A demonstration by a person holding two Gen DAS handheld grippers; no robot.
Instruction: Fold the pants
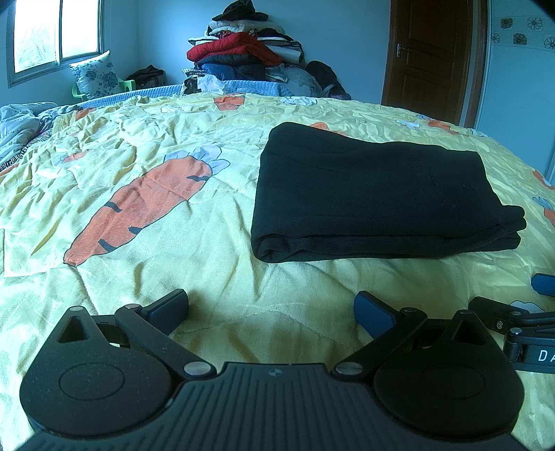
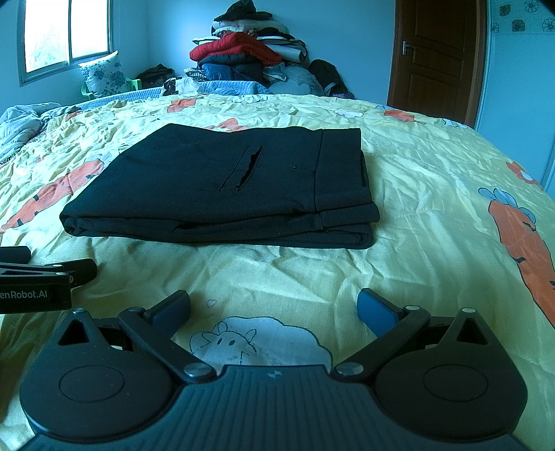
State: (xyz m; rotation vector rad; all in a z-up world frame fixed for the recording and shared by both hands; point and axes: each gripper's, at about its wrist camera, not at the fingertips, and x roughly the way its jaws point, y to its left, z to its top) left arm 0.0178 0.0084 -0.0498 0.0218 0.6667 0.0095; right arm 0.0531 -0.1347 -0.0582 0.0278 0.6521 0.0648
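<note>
Black pants (image 1: 378, 194) lay folded into a flat rectangle on the yellow carrot-print bedspread (image 1: 138, 194), layered edges stacked toward the cameras, a slit pocket (image 2: 242, 170) showing on top in the right wrist view. The near edge of the stack was fairly straight, with one lower layer poking out a bit at its right end. Open quilt on all sides of the pants: a wide wrinkled strip between the stack and both grippers, more bare quilt to the left and right. The far bed edge met a blue quilted cover (image 1: 249, 86); beyond it sat a tall pile of clothes (image 1: 242, 45) against the wall. Brown door (image 1: 430, 52) at far right, window (image 1: 55, 31) at far left, floral pillow (image 1: 95, 74) under it.

Left gripper (image 1: 270, 308) was low over the quilt, pointed forward, fingers spread wide, nothing between them, well short of the pants. Right gripper (image 2: 274, 308) had the same pose, fingers spread wide and empty, over a sheep print (image 2: 256, 340). The two grippers sat just beside each other, each seen at the edge of the other's view.
</note>
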